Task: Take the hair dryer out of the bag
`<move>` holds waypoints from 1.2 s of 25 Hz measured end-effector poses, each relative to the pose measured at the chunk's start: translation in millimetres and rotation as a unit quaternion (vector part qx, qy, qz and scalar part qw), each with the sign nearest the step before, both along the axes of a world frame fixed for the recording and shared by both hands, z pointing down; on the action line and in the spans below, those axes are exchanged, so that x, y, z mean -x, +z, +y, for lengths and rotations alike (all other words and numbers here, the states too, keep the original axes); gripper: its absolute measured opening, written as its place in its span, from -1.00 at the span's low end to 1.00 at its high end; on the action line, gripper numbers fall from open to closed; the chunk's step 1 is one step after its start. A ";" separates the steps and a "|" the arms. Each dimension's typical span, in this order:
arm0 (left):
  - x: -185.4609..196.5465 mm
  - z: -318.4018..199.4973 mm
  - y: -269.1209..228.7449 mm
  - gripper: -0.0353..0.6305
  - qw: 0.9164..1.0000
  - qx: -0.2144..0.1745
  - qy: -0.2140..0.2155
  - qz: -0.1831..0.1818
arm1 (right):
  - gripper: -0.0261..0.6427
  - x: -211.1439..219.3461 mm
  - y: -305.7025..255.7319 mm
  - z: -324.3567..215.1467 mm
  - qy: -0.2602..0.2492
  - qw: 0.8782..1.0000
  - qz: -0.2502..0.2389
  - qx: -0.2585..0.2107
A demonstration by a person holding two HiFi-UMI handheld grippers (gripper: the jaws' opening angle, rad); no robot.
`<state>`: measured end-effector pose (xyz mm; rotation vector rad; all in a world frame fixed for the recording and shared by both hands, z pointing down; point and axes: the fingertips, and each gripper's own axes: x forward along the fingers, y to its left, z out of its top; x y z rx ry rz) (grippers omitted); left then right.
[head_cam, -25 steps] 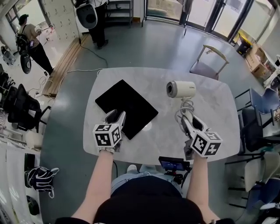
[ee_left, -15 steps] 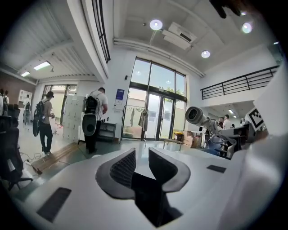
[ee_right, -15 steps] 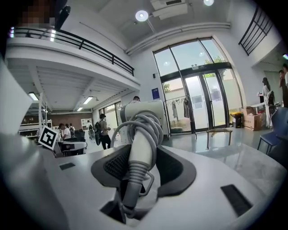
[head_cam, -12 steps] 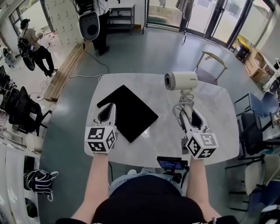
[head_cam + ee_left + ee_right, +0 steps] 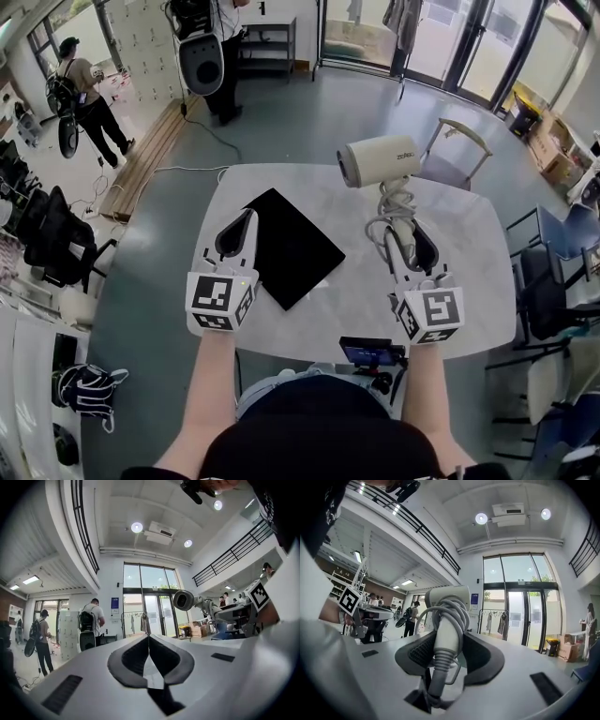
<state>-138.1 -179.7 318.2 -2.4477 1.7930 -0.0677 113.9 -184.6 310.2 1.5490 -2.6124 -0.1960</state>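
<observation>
Grippers in both hands point level over a pale marble bench (image 5: pixel 469 253), seen from above past the person's forearms.

The right gripper (image 5: pixel 447 639) is clamped on the handle of the hair dryer (image 5: pixel 446 603). Its two dark pads (image 5: pixel 480 654) stand apart and press the cream handle from either side. A grey cord (image 5: pixel 449 609) is wound in loops around the handle just beyond the pads, and the ribbed cord sleeve runs back between the jaws. In the head view the right gripper (image 5: pixel 405 230) carries the hair dryer (image 5: pixel 380 161) with its barrel at the far end, lying crosswise, its round opening facing left. The dryer is clear of the bag and touches nothing but the gripper.

The left gripper (image 5: pixel 149 638) is closed, its pads meeting along one thin line with nothing between them. In the head view the left gripper (image 5: pixel 249 217) sits beside the left edge of the bag (image 5: pixel 295 246). That bag is black and lies flat on the bench, turned like a diamond, between the two grippers and nearer the left one.

A small screen device (image 5: pixel 372 352) sits at the near bench edge. A chair (image 5: pixel 452 141) stands at the far side, on a grey floor.
</observation>
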 end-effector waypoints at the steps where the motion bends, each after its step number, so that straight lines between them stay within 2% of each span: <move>1: 1.4 0.0 -3.2 -0.85 1.000 -0.004 -0.002 0.001 | -0.35 2.0 -3.0 0.5 -0.002 1.000 -0.002 -0.004; 12: 2.6 2.6 -22.0 -0.84 0.999 -0.031 -0.008 0.002 | -0.35 0.6 -13.7 0.9 0.003 0.999 -0.039 -0.008; 30: -1.0 10.0 -23.7 -0.85 0.999 -0.035 -0.012 0.004 | -0.35 -1.1 -7.9 7.0 0.000 0.999 -0.037 0.002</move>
